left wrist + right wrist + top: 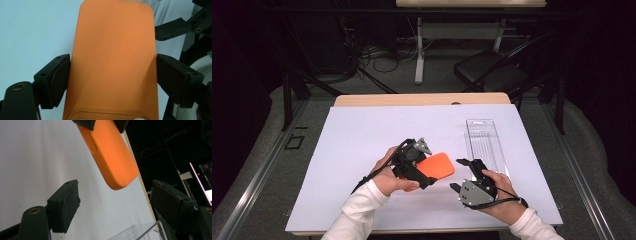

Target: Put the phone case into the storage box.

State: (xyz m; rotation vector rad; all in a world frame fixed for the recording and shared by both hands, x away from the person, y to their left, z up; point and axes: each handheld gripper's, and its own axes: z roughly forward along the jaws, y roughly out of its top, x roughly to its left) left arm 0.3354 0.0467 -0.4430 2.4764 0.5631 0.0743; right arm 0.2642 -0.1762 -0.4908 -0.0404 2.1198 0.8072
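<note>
An orange phone case point(438, 166) with rounded corners hangs just above the white sheet point(357, 150). My left gripper point(426, 169) is shut on it. In the left gripper view the case point(113, 57) runs up between the two jaws, whose pads point(61, 75) press on its long sides. My right gripper point(458, 175) stands open just to the right of the case's free end. In the right gripper view the case point(112, 157) slants down from the top, above and beyond the open gripper point(115, 202), and nothing lies between the jaws.
A clear plastic tray point(484, 142) lies lengthwise on the right of the sheet, just behind the right gripper; its corner point(140, 232) also shows in the right gripper view. A black chair point(492, 70) and table legs stand beyond the far edge.
</note>
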